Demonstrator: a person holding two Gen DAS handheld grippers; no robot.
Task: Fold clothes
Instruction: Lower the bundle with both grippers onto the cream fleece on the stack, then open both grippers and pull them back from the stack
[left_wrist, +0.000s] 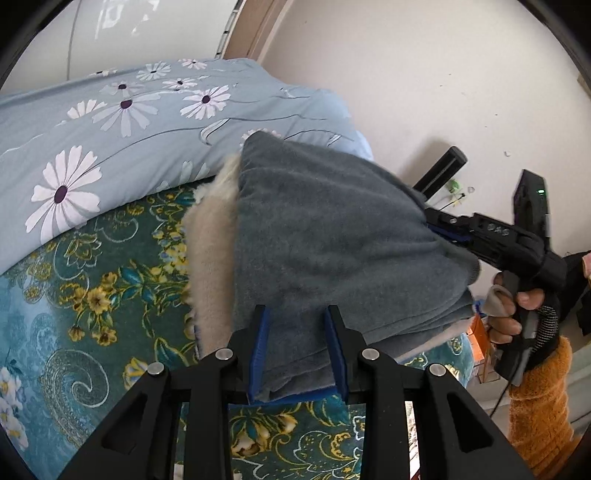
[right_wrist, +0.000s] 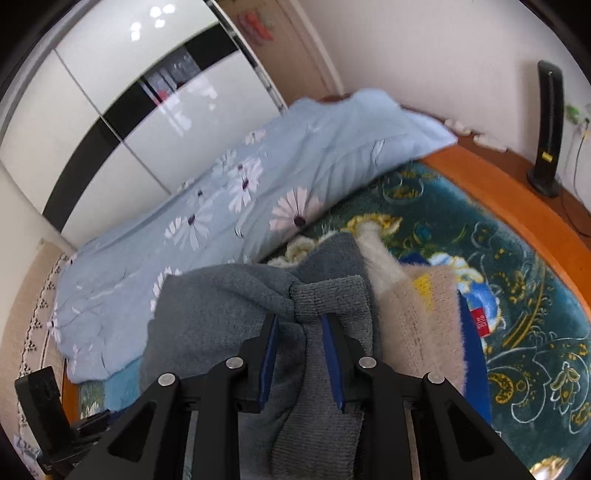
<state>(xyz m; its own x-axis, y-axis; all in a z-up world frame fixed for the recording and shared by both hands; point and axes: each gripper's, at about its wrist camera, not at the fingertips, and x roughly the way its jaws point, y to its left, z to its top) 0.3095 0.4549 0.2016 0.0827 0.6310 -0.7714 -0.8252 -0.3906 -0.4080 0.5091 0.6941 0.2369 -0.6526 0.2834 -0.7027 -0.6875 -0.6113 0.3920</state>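
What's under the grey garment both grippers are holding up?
Under the grey garment show its cream fleece lining and the teal floral bedspread, with a beige fuzzy knit over something blue beside it. Whatever lies directly beneath the cloth is covered.

A pale blue quilt (left_wrist: 155, 110) printed with white daisies lies bunched along the bed, over a teal floral blanket (right_wrist: 509, 295). Behind stands a glossy white wardrobe (right_wrist: 147, 122), and a black upright device (right_wrist: 548, 129) sits on the wooden ledge (right_wrist: 517, 206).
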